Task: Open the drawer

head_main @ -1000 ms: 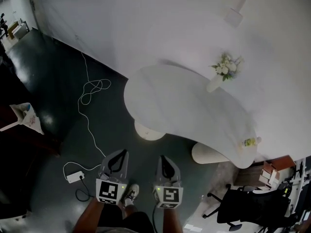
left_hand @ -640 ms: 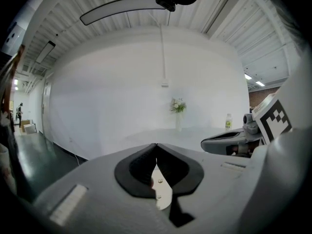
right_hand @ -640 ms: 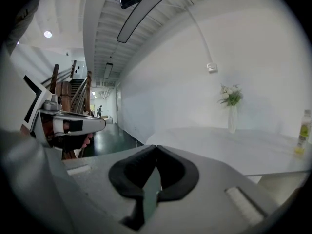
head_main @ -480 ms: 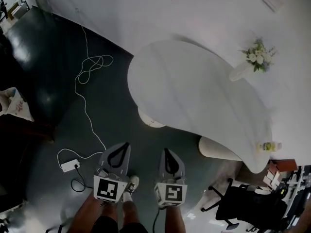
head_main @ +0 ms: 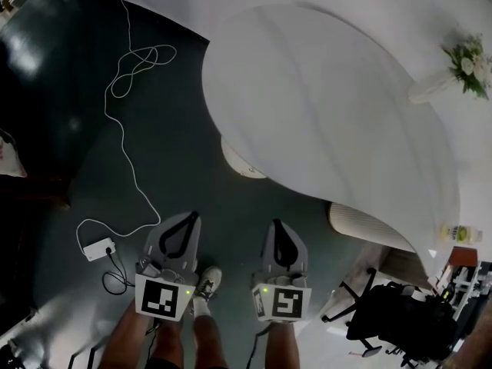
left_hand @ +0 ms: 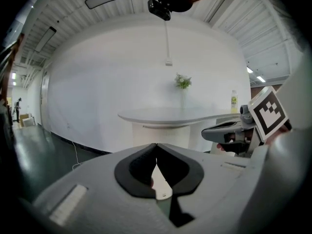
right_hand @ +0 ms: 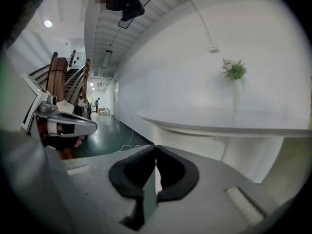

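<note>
Both left claw (left_hand: pixel 156 145) and right claw (right_hand: pixel 155 146) closed, empty.

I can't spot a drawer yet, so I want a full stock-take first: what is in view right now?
table: one, white, curved top, centre to right
table pedestals: two, white, under the table
vase of flowers: one, white with green, far edge of the table
bottle: one, yellow-green label, right end of the table
cable: one, white, looped across the dark floor at left
plug block: one, white, at the cable's near end
office chair: one, black, lower right
drawer: none visible
shoe: one, pale, between the grippers
left gripper: grey, shut, empty
right gripper: grey, shut, empty
</note>
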A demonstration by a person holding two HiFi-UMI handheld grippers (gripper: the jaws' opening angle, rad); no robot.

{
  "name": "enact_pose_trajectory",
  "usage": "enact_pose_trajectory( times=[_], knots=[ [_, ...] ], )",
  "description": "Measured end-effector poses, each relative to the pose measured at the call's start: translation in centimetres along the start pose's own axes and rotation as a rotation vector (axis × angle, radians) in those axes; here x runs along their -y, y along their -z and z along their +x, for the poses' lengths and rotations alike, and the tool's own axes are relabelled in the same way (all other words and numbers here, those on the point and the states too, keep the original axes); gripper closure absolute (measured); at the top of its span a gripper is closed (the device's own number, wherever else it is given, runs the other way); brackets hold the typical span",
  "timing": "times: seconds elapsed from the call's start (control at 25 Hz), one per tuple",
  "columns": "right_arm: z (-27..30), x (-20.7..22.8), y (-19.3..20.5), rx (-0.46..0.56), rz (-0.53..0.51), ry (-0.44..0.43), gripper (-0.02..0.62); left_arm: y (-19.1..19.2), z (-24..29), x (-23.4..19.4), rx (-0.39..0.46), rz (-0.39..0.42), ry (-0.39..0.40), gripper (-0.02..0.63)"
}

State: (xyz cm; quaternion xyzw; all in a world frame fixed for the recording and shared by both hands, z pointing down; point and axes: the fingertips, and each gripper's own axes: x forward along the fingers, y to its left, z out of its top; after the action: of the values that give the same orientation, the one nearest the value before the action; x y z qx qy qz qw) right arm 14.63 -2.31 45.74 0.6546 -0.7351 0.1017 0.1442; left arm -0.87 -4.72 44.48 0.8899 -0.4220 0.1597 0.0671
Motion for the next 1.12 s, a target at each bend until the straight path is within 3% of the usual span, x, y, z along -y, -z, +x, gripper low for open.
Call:
enact_pose_trajectory(
  times=[0.36,0.64,0.92,1.12],
  knots=[
    [3.8,0.2,7.3,-0.043,-0.025,0.016,0.592,8.0,3.6,0.4,-0.042,-0.011,0.041,0.595],
    [7.3,0.8,7.8,-0.051,-0.046,0.042,0.591,8.9,5.3,0.2,-0.055,-0.020,0.047,0.595],
    [10.9,1.9,8.0,-0.060,-0.004,0.060,0.420,9.7,6.1,-0.2,-0.068,-0.038,0.041,0.595],
    [13.5,2.9,8.8,-0.086,0.027,0.081,0.370,10.3,6.4,-0.6,-0.072,-0.052,0.030,0.595]
  ],
)
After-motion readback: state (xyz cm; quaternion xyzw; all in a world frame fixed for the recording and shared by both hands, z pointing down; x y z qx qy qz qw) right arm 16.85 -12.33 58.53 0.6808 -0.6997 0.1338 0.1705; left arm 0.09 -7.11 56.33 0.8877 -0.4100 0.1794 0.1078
